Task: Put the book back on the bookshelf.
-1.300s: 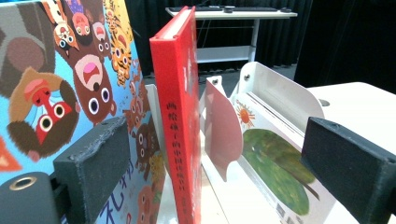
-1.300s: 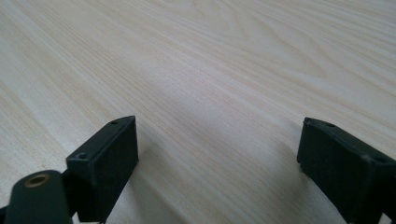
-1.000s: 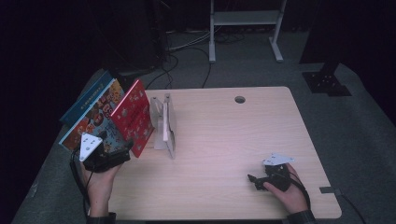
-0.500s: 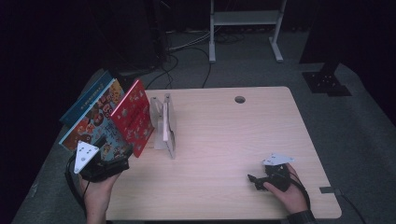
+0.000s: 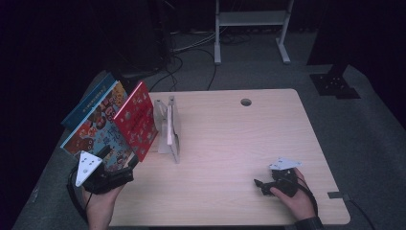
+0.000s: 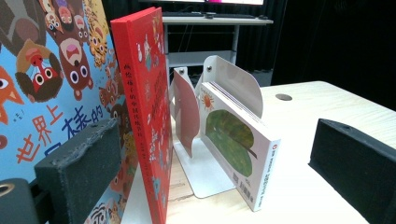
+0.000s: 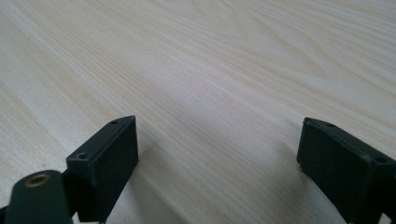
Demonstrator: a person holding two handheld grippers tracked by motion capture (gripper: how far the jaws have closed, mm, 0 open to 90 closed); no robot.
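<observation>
Three picture books lean together at the table's left edge: a blue one outermost, a colourful animal one, and a red one. Right of them stands a white metal bookend with a thin white book in it. My left gripper hovers at the front left corner, just before the leaning books, open. In the left gripper view the red book's spine, the white leaf-cover book and the bookend stand beyond the open left gripper. My right gripper rests low at the front right, open over bare wood.
The light wooden table has a round cable hole near its far edge. A white desk frame and cables lie on the dark floor behind. A black stand base sits off the far right corner.
My left gripper has drawn back from the lower edge of the leaning books toward the table's front left corner. The books, the bookend and the right gripper have stayed put.
</observation>
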